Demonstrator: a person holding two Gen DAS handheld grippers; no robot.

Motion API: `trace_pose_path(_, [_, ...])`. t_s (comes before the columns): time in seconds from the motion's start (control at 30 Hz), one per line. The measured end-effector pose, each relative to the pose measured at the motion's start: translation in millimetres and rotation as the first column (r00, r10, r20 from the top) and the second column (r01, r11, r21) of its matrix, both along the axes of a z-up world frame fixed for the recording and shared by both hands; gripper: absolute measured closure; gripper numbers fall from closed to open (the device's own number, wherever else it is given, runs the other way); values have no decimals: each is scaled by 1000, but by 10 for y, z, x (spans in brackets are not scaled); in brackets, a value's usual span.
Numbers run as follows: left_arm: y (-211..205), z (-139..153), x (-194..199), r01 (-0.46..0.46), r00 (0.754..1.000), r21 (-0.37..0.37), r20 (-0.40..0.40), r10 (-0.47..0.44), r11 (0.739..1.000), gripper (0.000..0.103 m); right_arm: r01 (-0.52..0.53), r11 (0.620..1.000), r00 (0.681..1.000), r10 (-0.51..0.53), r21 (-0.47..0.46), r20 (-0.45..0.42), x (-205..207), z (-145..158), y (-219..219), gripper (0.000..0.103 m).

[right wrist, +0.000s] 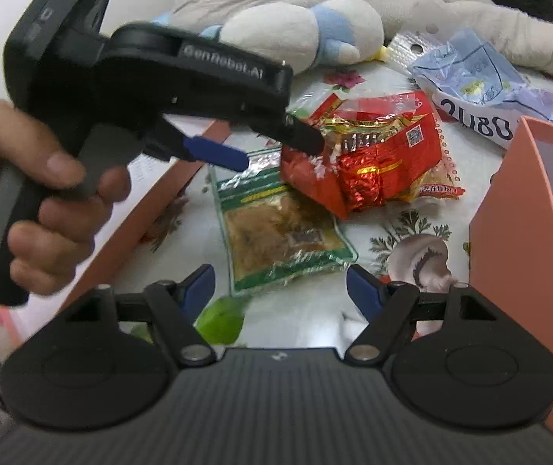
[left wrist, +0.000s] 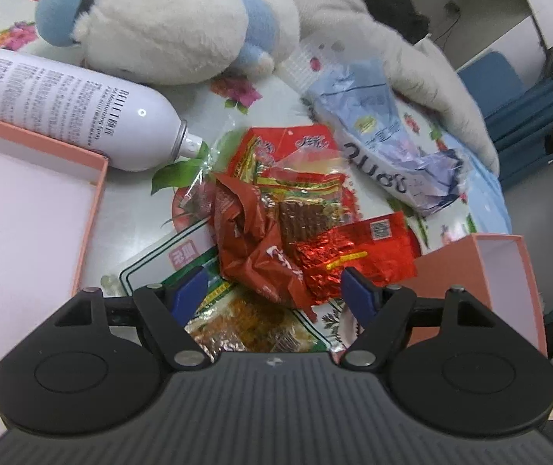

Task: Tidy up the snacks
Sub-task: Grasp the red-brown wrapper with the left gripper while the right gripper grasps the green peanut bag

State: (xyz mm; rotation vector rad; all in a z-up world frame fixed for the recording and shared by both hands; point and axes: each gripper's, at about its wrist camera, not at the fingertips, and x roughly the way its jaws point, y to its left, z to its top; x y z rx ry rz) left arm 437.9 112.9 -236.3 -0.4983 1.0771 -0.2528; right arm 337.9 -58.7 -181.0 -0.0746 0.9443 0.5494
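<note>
A heap of snack packets (left wrist: 295,209) lies on the counter (left wrist: 136,209) between two boxes: one box (left wrist: 24,201) left, the other box (left wrist: 509,271) right. Nearest me lies a flat packet (right wrist: 280,232). Far left rests a spray can (left wrist: 82,104); behind it a plush toy (left wrist: 167,19). Far right lies a crumpled bag (left wrist: 385,135).

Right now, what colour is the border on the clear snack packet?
Green, on the clear snack packet; the right wrist view shows it best.

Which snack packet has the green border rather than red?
The clear packet of yellowish-brown food, lying flat nearest the right gripper; the piled packets behind are red.
</note>
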Motion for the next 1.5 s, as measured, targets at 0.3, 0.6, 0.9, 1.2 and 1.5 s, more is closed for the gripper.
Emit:
trace_pose_path(0.3, [-24,-132,310,30,997,23,-65,-29,999,31,-151,984,988,152,-96,12,224,-151,141,27])
trace_pose_path(0.6, [-101,-285,460,59,997,49,-58,-57,997,45,-237,951,964,256,-199,75,246,-315,404,27])
trace_pose_path(0.9, [-188,-240,459,81,995,123,-72,-73,989,59,-243,950,969,245,-193,-13,238,-396,502,28])
trace_pose_path(1.2, [-244,-110,251,103,993,163,-80,-91,981,60,-195,970,980,186,-148,-70,98,-307,421,52])
trace_pose_path(1.5, [-264,341,-175,53,998,216,-45,-45,975,60,-130,981,990,120,-144,-79,-349,-202,113,59])
